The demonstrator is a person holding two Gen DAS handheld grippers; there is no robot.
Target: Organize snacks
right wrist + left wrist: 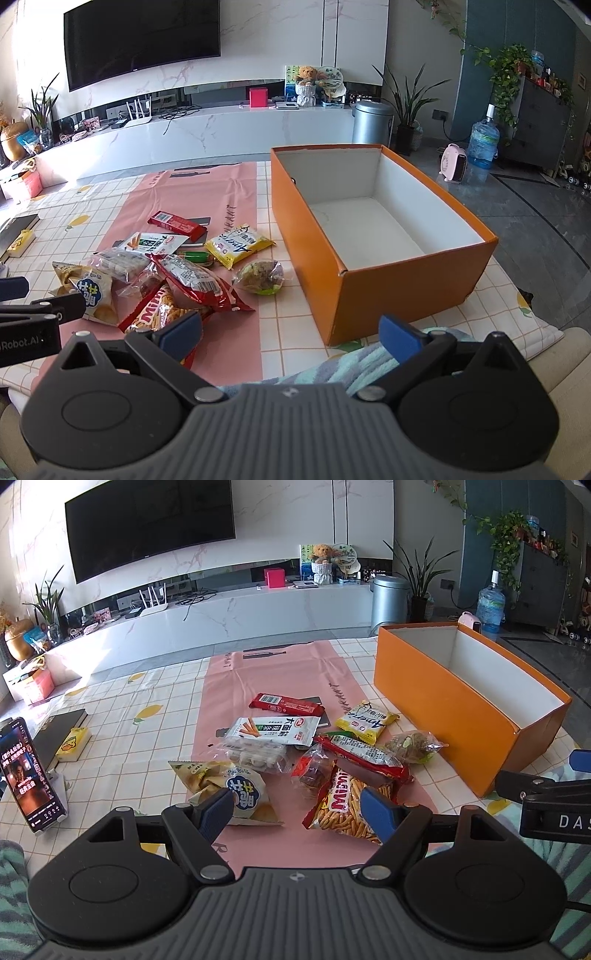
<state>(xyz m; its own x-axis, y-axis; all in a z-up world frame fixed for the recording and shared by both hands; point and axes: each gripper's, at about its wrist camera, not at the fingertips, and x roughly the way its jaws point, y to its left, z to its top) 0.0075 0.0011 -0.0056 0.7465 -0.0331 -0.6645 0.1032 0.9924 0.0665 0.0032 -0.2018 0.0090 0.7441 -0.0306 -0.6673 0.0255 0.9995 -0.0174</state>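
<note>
A pile of snack packets lies on a pink mat point(273, 672) on the table. It holds a Mimi stick-snack bag point(343, 805), a chip bag point(240, 790), a long red packet point(364, 755), a yellow packet point(365, 720), a white biscuit-stick pack point(275, 731) and a red bar point(286, 703). An empty orange box point(391, 291) stands to the right. My left gripper point(299, 810) is open and empty just before the pile. My right gripper point(291, 332) is open and empty, near the box's front corner.
A phone on a stand point(27, 775) is at the left, with a dark book point(59, 734) and a yellow tissue pack point(74, 744) behind it. A clear-wrapped greenish snack point(260, 277) lies between pile and box. A teal blanket point(354, 362) lies at the table's near edge.
</note>
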